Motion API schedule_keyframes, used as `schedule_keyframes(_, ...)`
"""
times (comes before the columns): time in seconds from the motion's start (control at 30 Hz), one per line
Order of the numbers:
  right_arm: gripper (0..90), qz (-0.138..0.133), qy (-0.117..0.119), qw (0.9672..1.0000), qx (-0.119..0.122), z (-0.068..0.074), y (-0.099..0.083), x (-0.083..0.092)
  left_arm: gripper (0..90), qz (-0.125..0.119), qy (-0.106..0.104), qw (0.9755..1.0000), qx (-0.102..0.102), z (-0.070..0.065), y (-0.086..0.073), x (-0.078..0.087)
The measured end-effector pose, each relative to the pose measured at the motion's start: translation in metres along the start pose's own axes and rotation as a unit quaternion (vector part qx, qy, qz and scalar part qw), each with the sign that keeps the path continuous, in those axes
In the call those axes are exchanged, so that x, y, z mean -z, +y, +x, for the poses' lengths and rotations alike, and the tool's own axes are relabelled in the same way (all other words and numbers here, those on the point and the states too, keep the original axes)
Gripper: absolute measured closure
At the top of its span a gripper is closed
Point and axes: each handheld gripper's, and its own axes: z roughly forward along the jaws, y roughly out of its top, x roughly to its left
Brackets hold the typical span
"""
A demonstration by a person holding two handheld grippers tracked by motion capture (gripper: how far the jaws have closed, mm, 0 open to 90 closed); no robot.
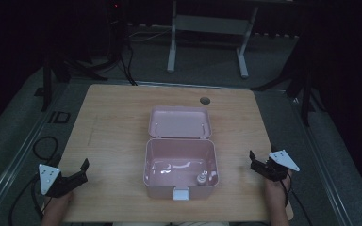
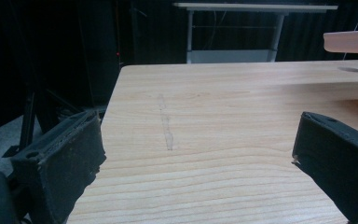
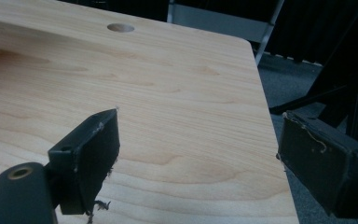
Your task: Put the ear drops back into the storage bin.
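High view showed a pink box [image 1: 180,167] at the middle of the table [image 1: 113,122], its lid [image 1: 180,122] thrown back and a small pale thing [image 1: 201,179] lying inside near the front right corner, with the left gripper [image 1: 78,175] and right gripper [image 1: 259,165] well apart on either side, both spread wide and holding nothing. The box looked like thin, light, stiff plastic, smooth enough to slip. The lid's far edge seemed the best hold for closing it, the other gripper steadying a side wall.
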Motion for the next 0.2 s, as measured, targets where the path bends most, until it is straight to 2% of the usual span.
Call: schedule_keyframes(0.2,12.3,0.005,0.000,1.0000,0.002,-0.0004,0.0002,-0.0010,2.0,0.000,0.000,1.0000,0.000,0.0000,0.0000,0.0000)
